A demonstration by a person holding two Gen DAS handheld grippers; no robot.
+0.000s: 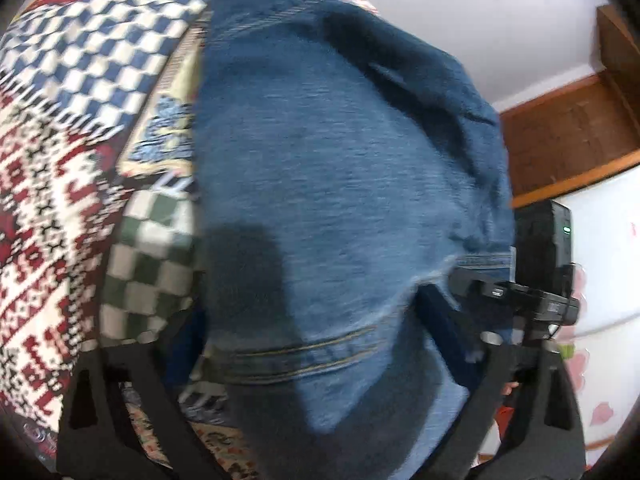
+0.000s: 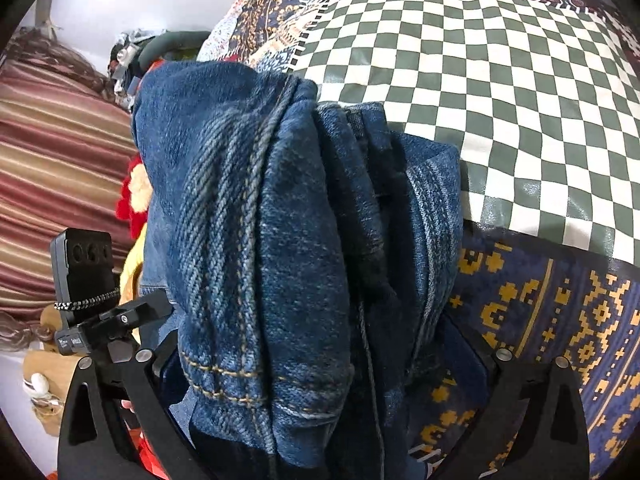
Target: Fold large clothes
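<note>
A pair of blue jeans [image 1: 328, 184] hangs in front of the left wrist camera, its stitched hem between the fingers of my left gripper [image 1: 316, 344], which is shut on it. In the right wrist view the jeans [image 2: 280, 240] are bunched in thick folds, and my right gripper [image 2: 320, 360] is shut on that bunch. The fingertips of both grippers are hidden by denim. The other gripper's black body [image 1: 532, 296] shows at the right of the left wrist view and again at the left of the right wrist view [image 2: 88, 304].
A patchwork bedspread lies below, with green-white checks [image 2: 500, 92], blue-white checks [image 1: 92, 52] and red-white patterns [image 1: 40, 240]. A striped cloth [image 2: 52, 184] is at the left. A wooden frame [image 1: 572, 136] and a white wall [image 1: 480, 12] are at the right.
</note>
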